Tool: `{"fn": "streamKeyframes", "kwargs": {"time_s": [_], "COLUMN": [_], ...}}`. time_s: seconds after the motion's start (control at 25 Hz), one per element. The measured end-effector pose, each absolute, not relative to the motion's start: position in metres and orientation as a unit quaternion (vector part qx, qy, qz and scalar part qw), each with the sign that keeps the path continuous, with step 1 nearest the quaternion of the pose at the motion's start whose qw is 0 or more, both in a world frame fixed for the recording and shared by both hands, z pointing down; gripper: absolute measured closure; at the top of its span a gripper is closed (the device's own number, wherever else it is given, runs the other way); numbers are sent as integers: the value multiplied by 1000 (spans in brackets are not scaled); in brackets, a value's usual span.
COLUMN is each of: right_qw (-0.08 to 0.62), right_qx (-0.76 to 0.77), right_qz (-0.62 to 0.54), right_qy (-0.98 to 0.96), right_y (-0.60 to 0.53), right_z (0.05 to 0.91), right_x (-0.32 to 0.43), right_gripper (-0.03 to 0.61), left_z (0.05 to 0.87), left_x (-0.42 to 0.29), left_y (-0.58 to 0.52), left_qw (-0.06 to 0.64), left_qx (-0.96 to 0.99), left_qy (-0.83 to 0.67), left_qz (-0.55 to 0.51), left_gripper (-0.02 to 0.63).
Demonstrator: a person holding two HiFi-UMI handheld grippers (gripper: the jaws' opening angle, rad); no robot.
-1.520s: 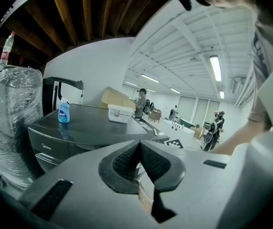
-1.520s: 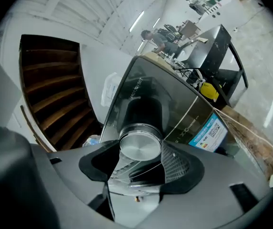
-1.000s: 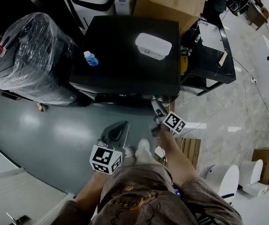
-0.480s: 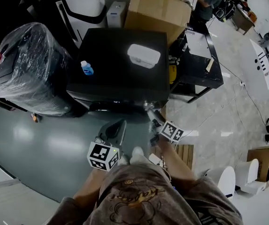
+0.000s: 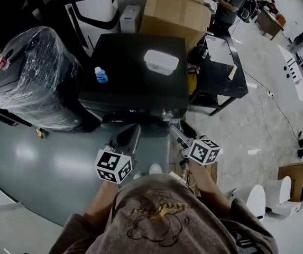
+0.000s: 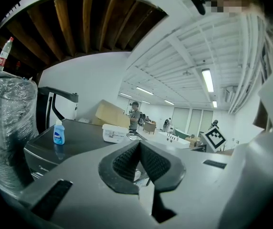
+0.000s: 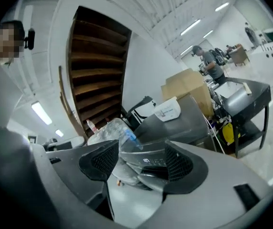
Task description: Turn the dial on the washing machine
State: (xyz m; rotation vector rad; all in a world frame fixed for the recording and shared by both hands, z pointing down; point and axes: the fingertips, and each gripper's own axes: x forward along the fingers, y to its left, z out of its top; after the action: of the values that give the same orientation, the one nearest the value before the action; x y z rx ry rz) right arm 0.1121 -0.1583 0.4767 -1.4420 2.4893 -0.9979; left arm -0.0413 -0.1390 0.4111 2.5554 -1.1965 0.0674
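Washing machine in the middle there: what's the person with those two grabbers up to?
A person stands in front of the washing machine with a gripper in each hand. The right gripper is open and empty, aimed at the machine's front panel. The left gripper is shut and empty. A blue bottle and white box sit on top.

We are in a large open test lab or workshop. A black washing machine point(image 5: 135, 73) stands out on a polished grey floor point(image 5: 45, 157), beside a big cardboard box point(image 5: 172, 9), an appliance wrapped in clear plastic film point(image 5: 32, 78) and a black metal workbench point(image 5: 222, 70). Strip lights point(image 6: 207, 80) line the white ceiling. A person point(image 5: 226, 4) stands by the far desks.
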Motion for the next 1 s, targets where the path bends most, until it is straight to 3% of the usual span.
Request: {"fn": "streamKeyframes", "kwargs": {"time_s": [0.44,0.72,0.84,1.0], "right_qw": [-81,-56,-45,-17], "right_qx": [-442,-419,-421,-432], "right_qz": [-137,-112,-97,-91], "right_qy": [883,899,901,897], "right_y": [-97,-91,-90,-89], "right_z": [406,390,385,377], "right_x": [79,68,70,73], "right_gripper": [306,318,497,573], "left_z": [403,405,402,400], "left_x": [-41,-41,-41,-48], "left_y": [-121,-119,-115,-113], "left_qw": [153,151,146,142], "left_qx": [902,904,904,902], "left_qy": [-403,-400,-401,-408], "left_qz": [34,27,26,24], "left_gripper": [614,614,614,614]}}
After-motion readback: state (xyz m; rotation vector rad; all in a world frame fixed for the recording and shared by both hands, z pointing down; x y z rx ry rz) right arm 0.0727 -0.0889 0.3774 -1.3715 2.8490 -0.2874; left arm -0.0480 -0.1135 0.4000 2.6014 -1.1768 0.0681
